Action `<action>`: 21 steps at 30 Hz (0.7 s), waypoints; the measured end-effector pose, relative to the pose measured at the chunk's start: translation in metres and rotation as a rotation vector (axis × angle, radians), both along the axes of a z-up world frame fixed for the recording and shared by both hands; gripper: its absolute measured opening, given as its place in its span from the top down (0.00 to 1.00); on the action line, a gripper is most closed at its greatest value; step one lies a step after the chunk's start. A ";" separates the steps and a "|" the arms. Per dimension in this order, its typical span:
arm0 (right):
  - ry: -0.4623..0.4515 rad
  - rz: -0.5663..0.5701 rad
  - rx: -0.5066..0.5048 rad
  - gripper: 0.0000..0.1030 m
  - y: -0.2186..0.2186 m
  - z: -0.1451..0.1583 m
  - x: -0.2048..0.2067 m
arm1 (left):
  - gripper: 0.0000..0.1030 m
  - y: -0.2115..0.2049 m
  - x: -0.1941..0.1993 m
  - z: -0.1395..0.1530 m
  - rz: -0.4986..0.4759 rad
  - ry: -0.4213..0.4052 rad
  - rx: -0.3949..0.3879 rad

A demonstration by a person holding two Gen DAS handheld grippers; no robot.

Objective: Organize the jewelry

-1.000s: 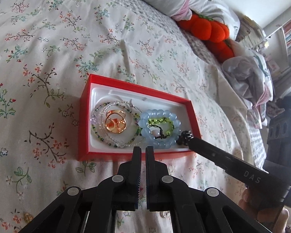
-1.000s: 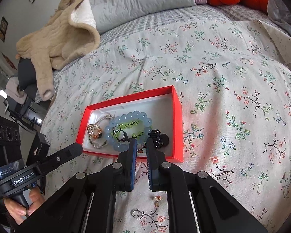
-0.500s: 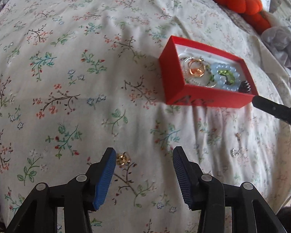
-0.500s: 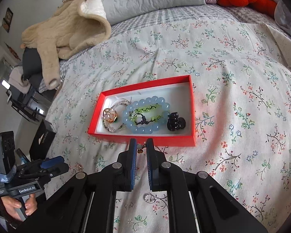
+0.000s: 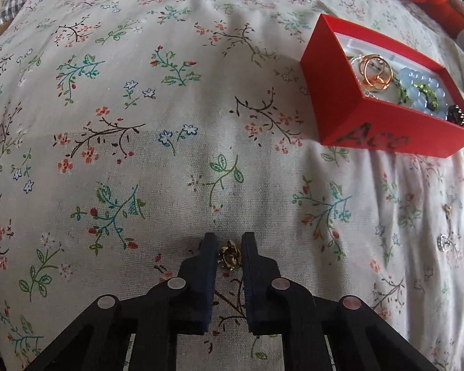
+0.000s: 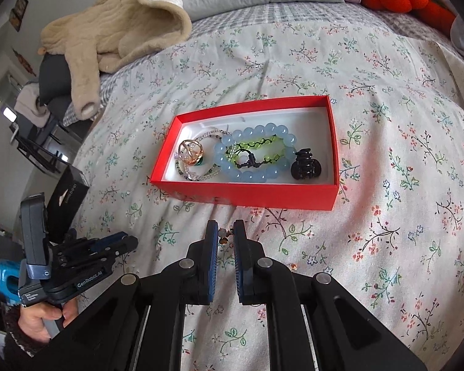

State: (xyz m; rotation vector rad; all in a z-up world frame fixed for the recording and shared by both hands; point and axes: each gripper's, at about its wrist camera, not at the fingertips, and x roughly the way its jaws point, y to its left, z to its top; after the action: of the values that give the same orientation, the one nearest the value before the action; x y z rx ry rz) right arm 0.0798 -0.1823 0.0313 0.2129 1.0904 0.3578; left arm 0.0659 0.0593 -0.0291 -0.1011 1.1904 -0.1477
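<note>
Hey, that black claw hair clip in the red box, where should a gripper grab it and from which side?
Judging from the right wrist view, grip the black claw hair clip across its rounded body, coming straight down from above. It lies flat on the white floor of the red cardboard box, whose walls block any sideways approach, and the blue bead bracelet crowds one side.

From my feed the box (image 6: pixel 244 193) sits on the bed (image 6: pixel 386 92); bracelets (image 6: pixel 253 157) lie in its middle, hair clip (image 6: pixel 306 165) right of them, ring (image 6: pixel 190 151) left.
</note>
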 end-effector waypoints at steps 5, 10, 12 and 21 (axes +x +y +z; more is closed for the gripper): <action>-0.007 -0.012 0.009 0.90 -0.005 0.002 0.000 | 0.92 -0.007 0.000 0.015 -0.004 -0.017 -0.053; -0.026 -0.016 0.029 0.90 -0.010 0.010 0.002 | 0.92 -0.019 0.002 0.039 -0.020 -0.066 -0.108; -0.039 -0.020 0.034 0.90 -0.013 0.014 0.003 | 0.92 -0.024 0.004 0.047 -0.028 -0.085 -0.140; -0.071 -0.060 0.061 0.90 -0.025 0.021 0.014 | 0.92 -0.062 0.024 0.068 -0.089 -0.202 -0.271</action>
State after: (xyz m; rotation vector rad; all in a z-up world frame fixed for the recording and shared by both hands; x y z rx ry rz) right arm 0.0937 -0.2069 0.0524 0.2840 1.0023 0.3427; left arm 0.0897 -0.0022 0.0393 -0.2652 0.9692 -0.3887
